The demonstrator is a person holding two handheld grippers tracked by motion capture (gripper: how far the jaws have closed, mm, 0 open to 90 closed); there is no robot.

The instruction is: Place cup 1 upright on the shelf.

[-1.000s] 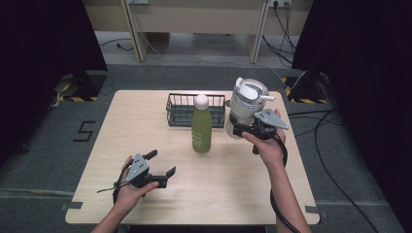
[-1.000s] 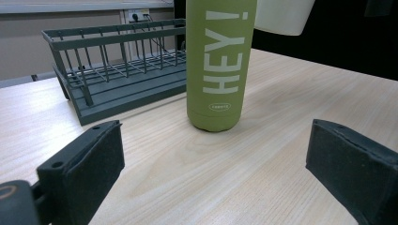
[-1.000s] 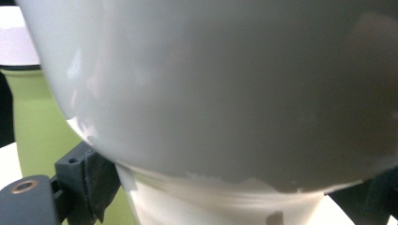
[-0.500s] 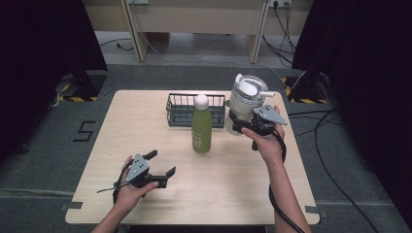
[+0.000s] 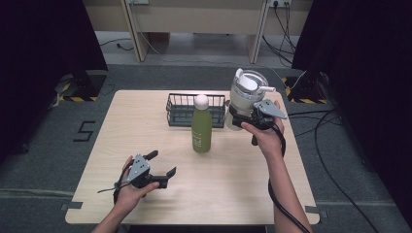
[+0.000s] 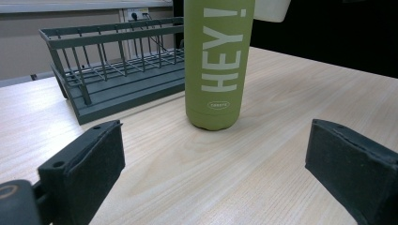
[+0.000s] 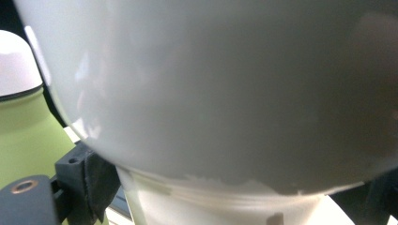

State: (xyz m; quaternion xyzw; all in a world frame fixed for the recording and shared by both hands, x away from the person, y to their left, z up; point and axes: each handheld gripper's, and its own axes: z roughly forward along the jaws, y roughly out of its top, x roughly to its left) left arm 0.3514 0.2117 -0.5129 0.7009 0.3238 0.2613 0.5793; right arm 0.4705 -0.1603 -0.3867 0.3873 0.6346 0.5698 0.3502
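A green bottle [image 5: 201, 131] with a white cap stands upright in the middle of the wooden table [image 5: 233, 189]; "HEY!" is printed down its side [image 6: 218, 61]. Near the front left, my left gripper [image 5: 162, 163] rests low, open, and points at the bottle, with only bare wood between its pads [image 6: 89, 159]. At the back right, my right gripper [image 5: 243, 119] is shut on the lower part of a white jug [image 5: 247, 92] with a lid and spout. The jug's wall [image 7: 211, 84] is very close in the right gripper view, with the bottle [image 7: 23, 136] to its left.
A dark wire basket [image 5: 182, 109] sits behind the bottle, its slatted floor [image 6: 117, 70] showing nothing in it. Cables run over the grey floor behind and to the right of the table. Black curtains stand on both sides.
The right hand and the jug have shifted slightly toward the far side of the table. The left gripper and the bottle have kept still.
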